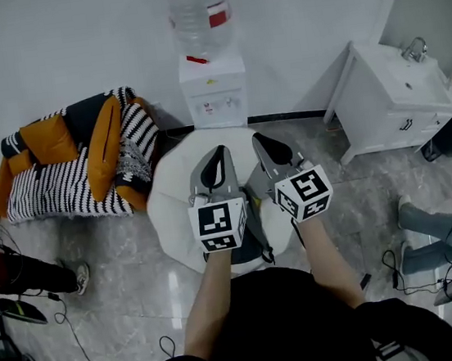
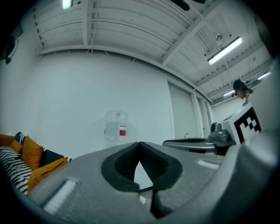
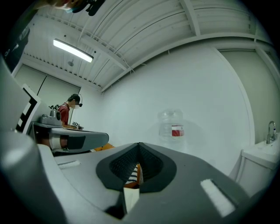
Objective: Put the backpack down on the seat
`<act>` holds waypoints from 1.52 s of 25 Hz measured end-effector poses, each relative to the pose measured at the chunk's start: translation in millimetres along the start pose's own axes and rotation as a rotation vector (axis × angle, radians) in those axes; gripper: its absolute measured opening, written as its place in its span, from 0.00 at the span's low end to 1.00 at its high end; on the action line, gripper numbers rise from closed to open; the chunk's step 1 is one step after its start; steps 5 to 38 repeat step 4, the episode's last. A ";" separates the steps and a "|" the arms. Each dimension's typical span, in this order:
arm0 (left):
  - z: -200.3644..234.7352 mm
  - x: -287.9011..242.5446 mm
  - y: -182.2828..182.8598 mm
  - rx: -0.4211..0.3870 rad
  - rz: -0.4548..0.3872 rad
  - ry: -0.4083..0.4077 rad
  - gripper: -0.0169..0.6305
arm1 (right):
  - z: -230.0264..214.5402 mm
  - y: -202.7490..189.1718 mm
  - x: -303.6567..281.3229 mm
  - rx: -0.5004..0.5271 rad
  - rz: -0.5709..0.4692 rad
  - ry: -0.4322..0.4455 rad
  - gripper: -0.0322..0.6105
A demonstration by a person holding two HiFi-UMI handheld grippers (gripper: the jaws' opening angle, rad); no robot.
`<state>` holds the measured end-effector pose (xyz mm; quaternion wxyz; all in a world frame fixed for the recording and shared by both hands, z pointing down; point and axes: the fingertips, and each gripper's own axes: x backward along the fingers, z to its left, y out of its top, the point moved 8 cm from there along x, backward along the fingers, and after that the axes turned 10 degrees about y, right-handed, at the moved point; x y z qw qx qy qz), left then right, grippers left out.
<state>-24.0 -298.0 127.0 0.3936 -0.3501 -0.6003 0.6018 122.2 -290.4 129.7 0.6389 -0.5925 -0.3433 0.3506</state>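
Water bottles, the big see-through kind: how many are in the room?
1. The water bottle sits on top of the white dispenser, between the striped sofa and the sink cabinet. More could be out of view.

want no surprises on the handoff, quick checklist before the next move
1. Backpack on the white seat: ok.
2. Backpack settled squarely: cannot tell, the grippers cover most of it.
3. Left gripper shut: ok.
4. Left gripper free of straps: cannot tell, a thin dark line crosses below its jaws.
5. Right gripper shut, empty: ok.
6. Person at left apart from the seat: ok.
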 end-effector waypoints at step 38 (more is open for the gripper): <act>0.7 7.1 -1.3 -0.025 0.017 -0.011 0.02 | 5.2 -7.7 0.9 -0.026 0.007 -0.008 0.06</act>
